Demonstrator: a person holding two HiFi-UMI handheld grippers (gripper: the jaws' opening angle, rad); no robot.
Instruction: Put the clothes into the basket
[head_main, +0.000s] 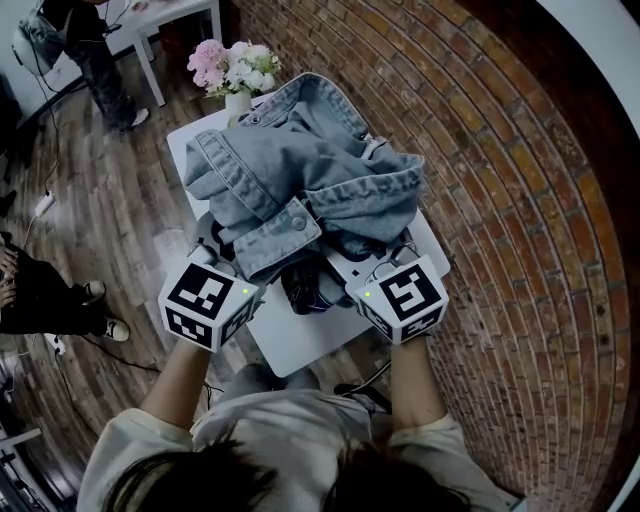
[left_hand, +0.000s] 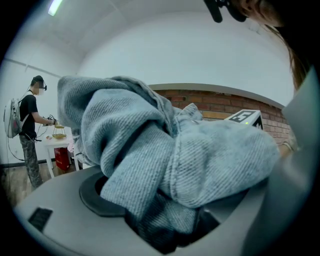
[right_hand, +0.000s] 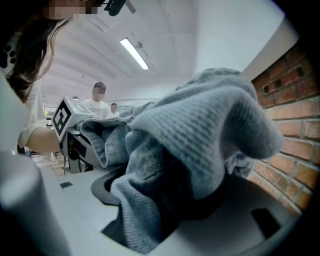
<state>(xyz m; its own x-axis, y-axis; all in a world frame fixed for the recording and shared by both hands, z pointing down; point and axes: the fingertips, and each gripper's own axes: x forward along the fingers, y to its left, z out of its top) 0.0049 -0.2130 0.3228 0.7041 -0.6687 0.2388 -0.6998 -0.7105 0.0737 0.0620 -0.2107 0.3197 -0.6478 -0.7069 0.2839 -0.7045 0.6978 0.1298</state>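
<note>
Left hand-held gripper (head_main: 213, 268) and right hand-held gripper (head_main: 392, 268) each pinch bunched folds of the denim jacket (head_main: 300, 170), mid-frame over the white surface (head_main: 300, 345); best to hold both grips firm and level so the hanging sleeves clear the surface, with no basket in view.

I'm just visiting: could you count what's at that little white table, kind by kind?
Jacket: 1
Vase of flowers: 1
Grippers: 2 (left gripper, right gripper, both clamped on the jacket)
Total: 4
A dark thing under the jacket is too hidden to name, so it is not counted.
</note>
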